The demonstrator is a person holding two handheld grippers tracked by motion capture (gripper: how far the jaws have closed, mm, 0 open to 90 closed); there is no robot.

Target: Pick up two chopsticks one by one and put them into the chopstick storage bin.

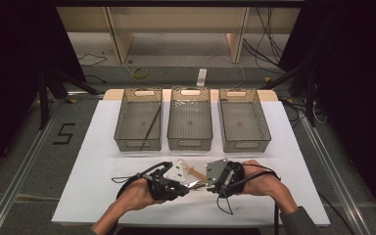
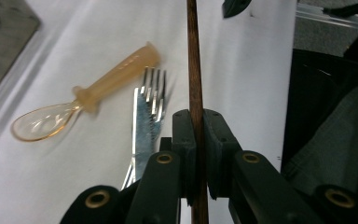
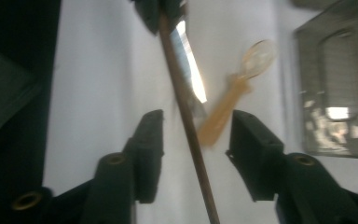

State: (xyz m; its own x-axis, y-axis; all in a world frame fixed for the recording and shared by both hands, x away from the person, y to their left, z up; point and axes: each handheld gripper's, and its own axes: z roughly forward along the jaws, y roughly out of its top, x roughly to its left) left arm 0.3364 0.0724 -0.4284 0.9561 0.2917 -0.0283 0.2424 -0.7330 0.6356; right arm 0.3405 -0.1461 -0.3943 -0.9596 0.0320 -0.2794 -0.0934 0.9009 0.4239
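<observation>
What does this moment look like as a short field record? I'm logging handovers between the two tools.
work: brown stick passing between tools
left tool: shut on the stick
right tool: jaws open, stick between them, pads apart from it
on the table: amber plastic spoon, metal fork and knife side by side
bins: three grey baskets in a row at the far side; a thin dark stick in the left one

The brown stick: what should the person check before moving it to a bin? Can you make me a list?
1. Left gripper clamped on the brown stick: ok.
2. Right gripper let go, jaws apart around the stick: ok.
3. Orange spoon and fork lying apart from the stick: ok.
4. Left bin already holds a similar stick: ok.
5. Stick's far end free: cannot tell.
</observation>
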